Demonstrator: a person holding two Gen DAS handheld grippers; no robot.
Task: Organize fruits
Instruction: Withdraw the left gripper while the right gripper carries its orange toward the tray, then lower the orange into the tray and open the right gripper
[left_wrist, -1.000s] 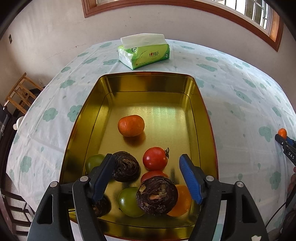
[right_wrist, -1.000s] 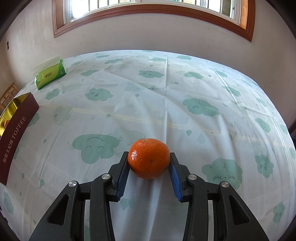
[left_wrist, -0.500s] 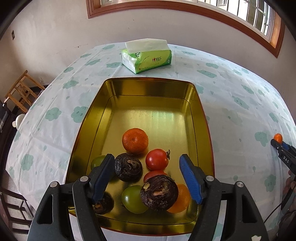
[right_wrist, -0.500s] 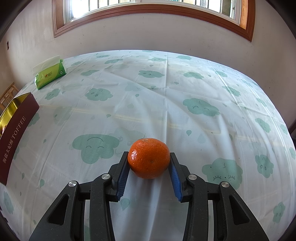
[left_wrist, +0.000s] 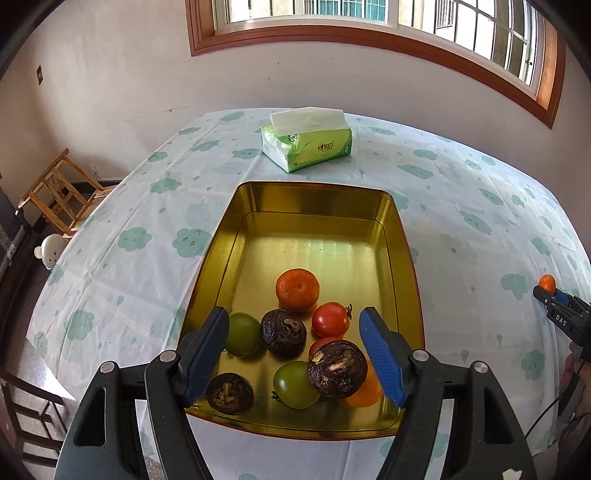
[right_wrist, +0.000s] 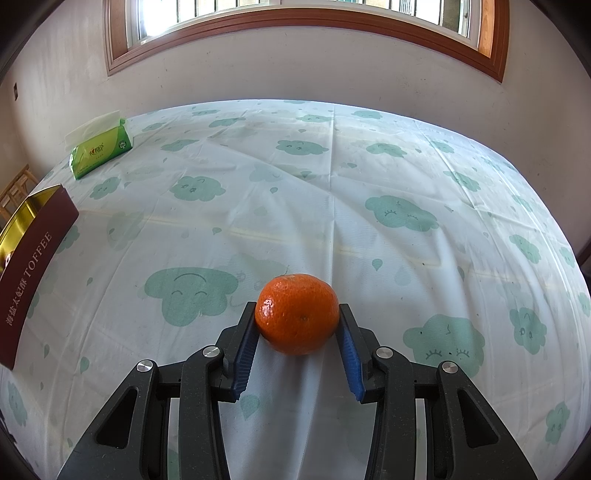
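Observation:
A gold tin (left_wrist: 404, 258) holds several fruits: a tangerine (left_wrist: 297, 290), a red tomato (left_wrist: 330, 319), two green tomatoes (left_wrist: 242, 334) and dark brown wrinkled fruits (left_wrist: 337, 369). My left gripper (left_wrist: 293, 321) hovers open above the tin's near end with nothing between its blue pads. My right gripper (right_wrist: 297, 308) is shut on another tangerine (right_wrist: 297, 314), held just over the cloud-print tablecloth, well to the right of the tin (right_wrist: 33, 254). The left wrist view shows that right gripper (left_wrist: 554, 299) at the far right edge.
A green tissue pack (left_wrist: 306, 144) lies beyond the tin's far end. A wooden chair (left_wrist: 59, 192) stands off the table's left side. The wall and window run behind the table. A dark chair back (left_wrist: 26, 417) is at the near left.
The left gripper has risen and drawn back from the tin, so the tin and fruits look smaller and farther. The right gripper and its tangerine have not moved.

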